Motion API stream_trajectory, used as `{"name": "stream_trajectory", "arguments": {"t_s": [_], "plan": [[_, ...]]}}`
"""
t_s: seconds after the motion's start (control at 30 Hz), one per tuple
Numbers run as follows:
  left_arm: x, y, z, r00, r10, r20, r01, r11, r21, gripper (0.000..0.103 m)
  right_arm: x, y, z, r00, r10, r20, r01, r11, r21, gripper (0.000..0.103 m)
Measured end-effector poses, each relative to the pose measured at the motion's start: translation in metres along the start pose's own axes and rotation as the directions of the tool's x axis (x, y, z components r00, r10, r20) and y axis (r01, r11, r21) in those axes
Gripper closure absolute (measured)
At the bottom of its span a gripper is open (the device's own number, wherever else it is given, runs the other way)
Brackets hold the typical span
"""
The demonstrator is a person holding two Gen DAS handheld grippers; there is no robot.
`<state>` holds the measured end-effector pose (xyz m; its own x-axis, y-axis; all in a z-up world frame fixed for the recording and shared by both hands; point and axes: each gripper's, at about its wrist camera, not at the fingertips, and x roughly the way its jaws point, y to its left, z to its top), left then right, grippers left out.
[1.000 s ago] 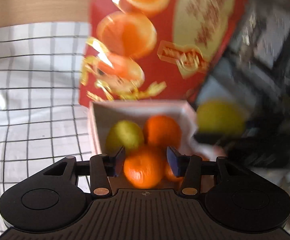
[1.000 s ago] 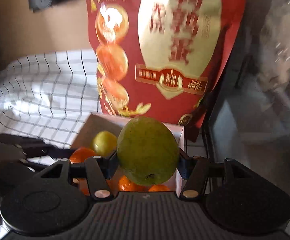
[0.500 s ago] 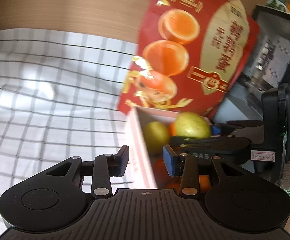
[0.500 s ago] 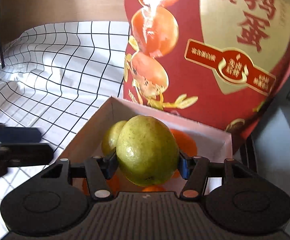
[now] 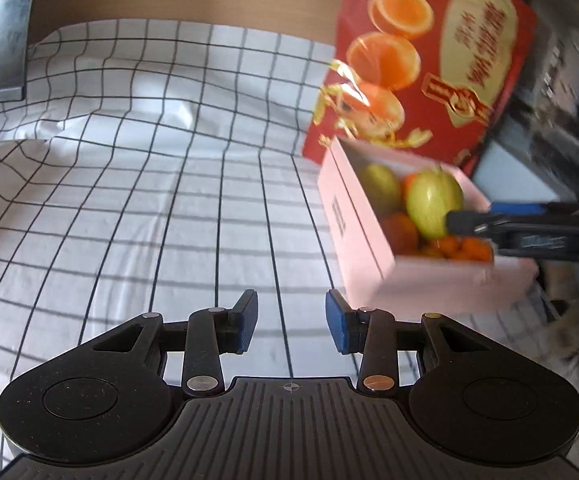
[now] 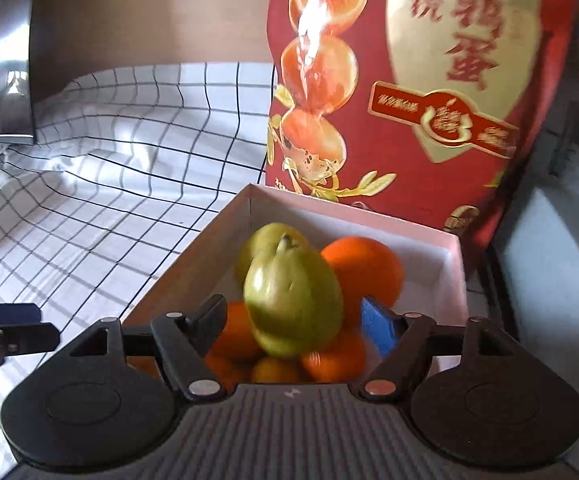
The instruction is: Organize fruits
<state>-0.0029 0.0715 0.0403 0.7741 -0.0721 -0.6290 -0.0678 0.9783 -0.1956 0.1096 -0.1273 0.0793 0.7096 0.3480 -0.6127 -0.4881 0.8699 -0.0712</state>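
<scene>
Now the right tool [image 6: 293, 318] is opening, its pads clear of the green pear [image 6: 294, 300] dropping between them onto the oranges [image 6: 363, 270] in the box [image 6: 455, 264]. Risk: the pear rolls over the low rim just ahead. Left tool [image 5: 291, 320] hangs released, empty, well left of the box.

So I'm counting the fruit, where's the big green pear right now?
In the right wrist view the green pear sits atop the oranges inside the white box, between the right gripper's opening jaws.

Checked cloth [image 5: 169, 200] under fruit box [image 5: 361, 240]
</scene>
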Motion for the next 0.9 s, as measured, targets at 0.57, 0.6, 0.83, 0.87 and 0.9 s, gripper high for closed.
{"name": "stream_trajectory", "arguments": {"t_s": [0.57, 0.6, 0.83, 0.87, 0.9], "plan": [[0.021, -0.052, -0.045, 0.993, 0.100, 0.058, -0.109, 0.978, 0.177, 0.051, -0.012, 0.027, -0.096, 0.987, -0.099, -0.125, 0.115, 0.985, 0.129, 0.012], [0.021, -0.051, -0.044, 0.994, 0.097, 0.057, -0.105, 0.981, 0.166, 0.051, -0.012, 0.026, -0.097, 0.986, -0.112, -0.123, 0.129, 0.982, 0.139, 0.007], [0.023, -0.054, -0.041, 0.991, 0.121, 0.063, -0.130, 0.977, 0.171, 0.051, -0.011, 0.027, -0.106, 0.984, -0.149, -0.102, 0.166, 0.969, 0.185, 0.000], [0.023, -0.053, -0.041, 0.991, 0.121, 0.062, -0.130, 0.978, 0.162, 0.051, -0.011, 0.028, -0.107, 0.985, -0.148, -0.094, 0.163, 0.970, 0.183, 0.000], [0.023, -0.053, -0.040, 0.991, 0.120, 0.061, -0.128, 0.980, 0.153, 0.052, -0.008, 0.025, -0.106, 0.984, -0.148, -0.094, 0.164, 0.969, 0.186, 0.000]]}}
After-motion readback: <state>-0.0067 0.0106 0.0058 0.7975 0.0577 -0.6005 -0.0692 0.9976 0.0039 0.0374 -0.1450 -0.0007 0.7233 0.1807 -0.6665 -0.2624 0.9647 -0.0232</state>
